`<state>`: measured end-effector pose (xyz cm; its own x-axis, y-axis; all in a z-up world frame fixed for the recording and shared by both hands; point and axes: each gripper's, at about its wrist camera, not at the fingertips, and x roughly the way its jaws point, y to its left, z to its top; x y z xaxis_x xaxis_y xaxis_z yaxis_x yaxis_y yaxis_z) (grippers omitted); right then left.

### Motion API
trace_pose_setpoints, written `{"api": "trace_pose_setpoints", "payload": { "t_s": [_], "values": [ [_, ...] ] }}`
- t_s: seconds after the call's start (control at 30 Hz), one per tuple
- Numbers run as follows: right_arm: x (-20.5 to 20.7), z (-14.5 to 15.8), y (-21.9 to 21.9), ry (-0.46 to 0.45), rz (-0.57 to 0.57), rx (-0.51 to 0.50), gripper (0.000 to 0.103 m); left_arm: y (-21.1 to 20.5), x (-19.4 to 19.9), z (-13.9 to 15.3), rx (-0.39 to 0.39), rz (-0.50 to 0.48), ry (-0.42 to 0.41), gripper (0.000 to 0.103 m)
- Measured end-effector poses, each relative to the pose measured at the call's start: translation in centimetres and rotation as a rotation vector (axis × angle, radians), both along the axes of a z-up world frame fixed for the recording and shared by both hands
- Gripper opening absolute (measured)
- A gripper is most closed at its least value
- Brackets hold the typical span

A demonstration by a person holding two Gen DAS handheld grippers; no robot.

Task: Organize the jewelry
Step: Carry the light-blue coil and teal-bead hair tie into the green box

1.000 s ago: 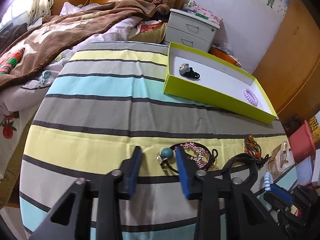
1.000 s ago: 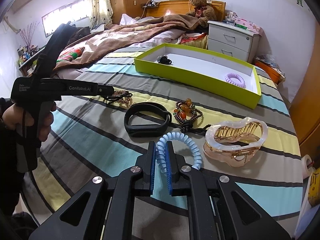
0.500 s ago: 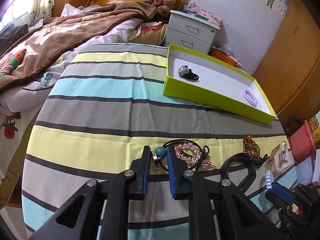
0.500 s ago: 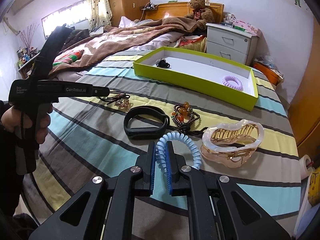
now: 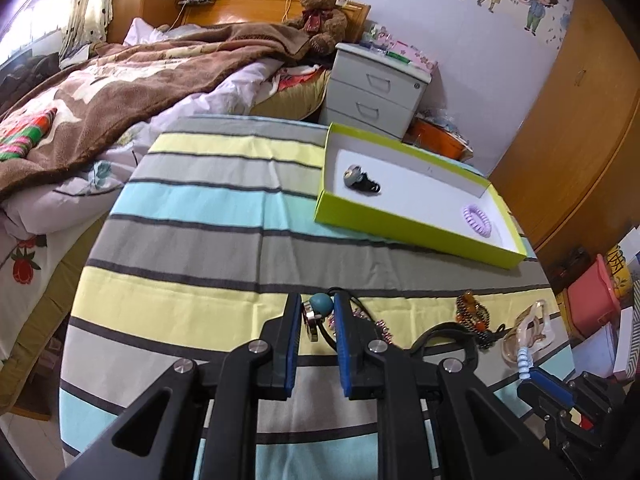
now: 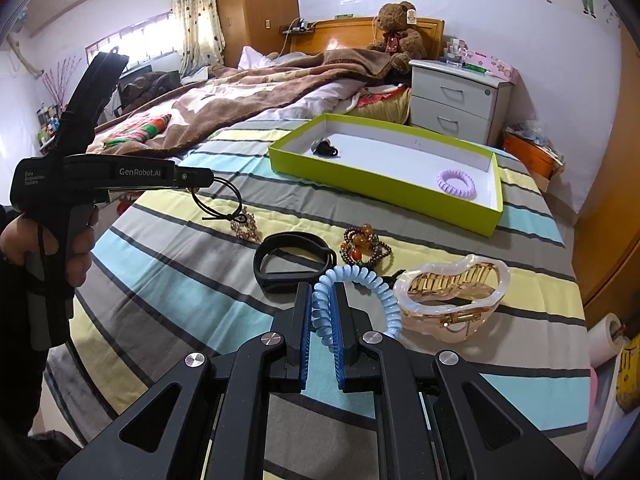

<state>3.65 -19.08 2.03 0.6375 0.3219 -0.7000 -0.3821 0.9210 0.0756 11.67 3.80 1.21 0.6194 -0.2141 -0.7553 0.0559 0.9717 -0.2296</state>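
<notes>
My left gripper [image 5: 317, 312] is shut on a hair tie with a teal bead [image 5: 321, 305]; its black elastic loop [image 6: 218, 200] hangs from the tip just above the striped bedcover [image 5: 192, 240]. A pink rhinestone clip [image 6: 244, 226] lies under the loop. My right gripper [image 6: 320, 304] is shut on a light blue spiral hair tie [image 6: 360, 280], low over the cover. The lime green box [image 5: 400, 229] stands further back, holding a black hair accessory [image 5: 362, 180] and a purple spiral tie [image 5: 476, 216].
On the cover near my right gripper lie a black band [image 6: 296, 258], an amber bead bracelet [image 6: 364, 242] and a clear claw clip [image 6: 452, 292]. A white nightstand [image 6: 456, 100] and a rumpled brown blanket [image 6: 248, 92] are behind. A person's hand [image 6: 76, 248] holds the left gripper.
The left gripper's jaws went from open around the teal bead to shut on it, then rose, lifting the elastic loop off the cover. The right gripper kept its hold and stayed put.
</notes>
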Motion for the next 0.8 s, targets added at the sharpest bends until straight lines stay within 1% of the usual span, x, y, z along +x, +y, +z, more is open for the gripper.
{"api": "trace_pose_setpoints", "payload": {
  "t_s": [0.2, 0.4, 0.6, 0.8],
  "values": [
    [-0.2, 0.8, -0.3, -0.018, -0.002, 0.012, 0.01, -0.3, -0.2, 1.0, -0.008, -0.007, -0.018, 0.017],
    [-0.1, 2.4, -0.4, -0.049, 0.001, 0.019, 0.01, -0.5, -0.2, 2.2, -0.019, -0.014, -0.037, 0.017],
    [0.9, 4.0, -0.5, -0.085, -0.004, 0.02, 0.01, -0.9, 1.0, 3.6, -0.039, -0.03, -0.055, 0.017],
    [3.2, 5.8, -1.1, -0.122, -0.016, -0.001, 0.01, -1.6, 3.0, 4.5, -0.045, -0.039, -0.069, 0.017]
  ]
}}
